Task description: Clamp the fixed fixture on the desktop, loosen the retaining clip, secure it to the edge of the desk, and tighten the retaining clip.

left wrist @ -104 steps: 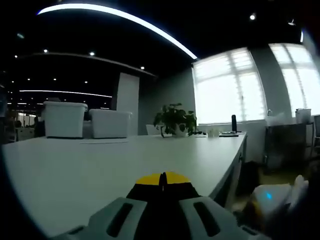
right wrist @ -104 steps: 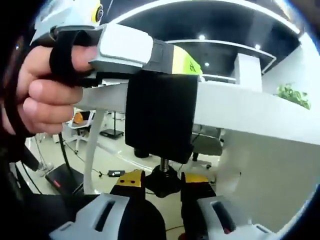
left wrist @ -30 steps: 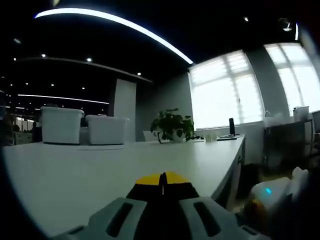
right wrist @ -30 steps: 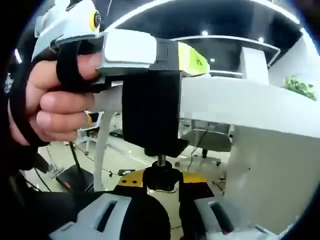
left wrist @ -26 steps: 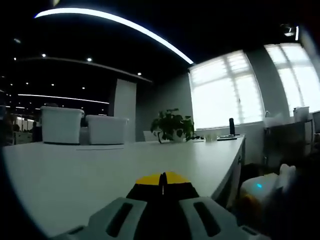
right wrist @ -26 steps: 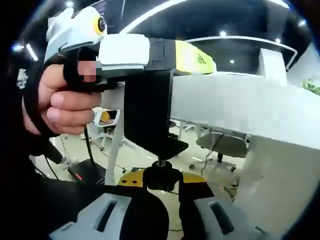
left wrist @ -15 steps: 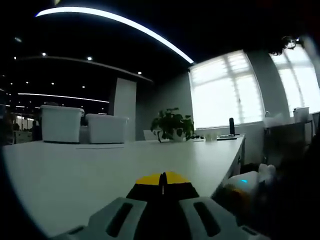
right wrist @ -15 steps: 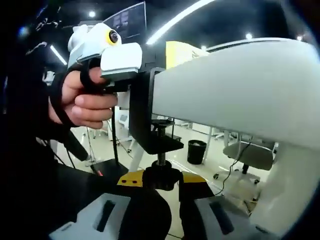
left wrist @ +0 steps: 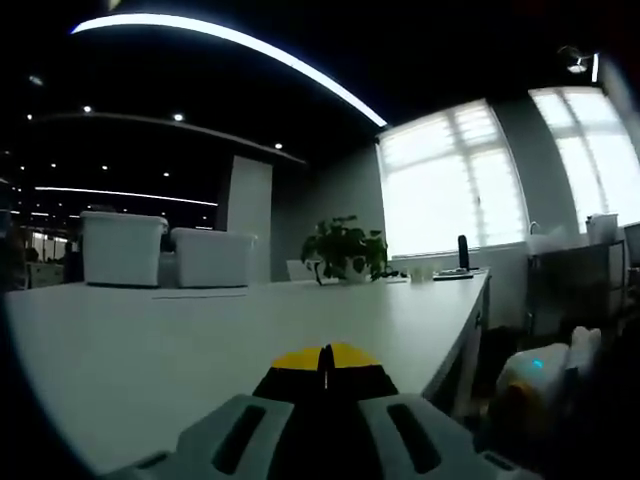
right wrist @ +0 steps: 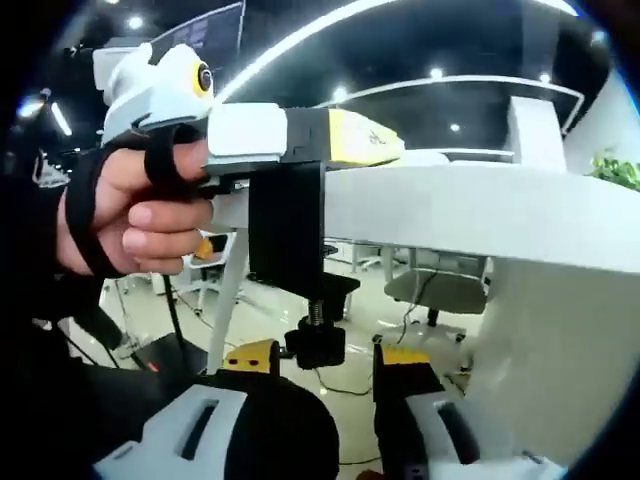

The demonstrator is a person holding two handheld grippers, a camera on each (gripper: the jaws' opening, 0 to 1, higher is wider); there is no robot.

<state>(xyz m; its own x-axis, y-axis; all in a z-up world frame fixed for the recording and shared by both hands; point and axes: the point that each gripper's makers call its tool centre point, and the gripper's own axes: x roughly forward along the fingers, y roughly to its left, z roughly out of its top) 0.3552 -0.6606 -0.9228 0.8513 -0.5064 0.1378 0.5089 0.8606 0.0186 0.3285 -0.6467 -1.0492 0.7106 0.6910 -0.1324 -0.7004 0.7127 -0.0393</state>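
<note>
Along the white desk (left wrist: 200, 330) in the left gripper view, the left gripper (left wrist: 322, 358) lies low over the matte top, yellow-tipped jaws pressed together; whatever sits between them is hidden from here. Beyond the desk's far end stand a potted plant (left wrist: 347, 245) and two white boxes (left wrist: 165, 240). Off the desk's right edge, the right gripper (left wrist: 540, 385) is a blurred white shape with a blue light.

Below the desk edge (right wrist: 480, 215) in the right gripper view, the black C-shaped fixture (right wrist: 290, 245) hangs upright on the edge, long axis vertical, its threaded screw pointing down to a round black knob (right wrist: 318, 345). The right gripper (right wrist: 328, 362) has its jaws apart either side of that knob, not clamped. A hand (right wrist: 135, 215) holds the left gripper (right wrist: 300, 135) on top of the fixture; its jaw tips are cut off by the desk.
</note>
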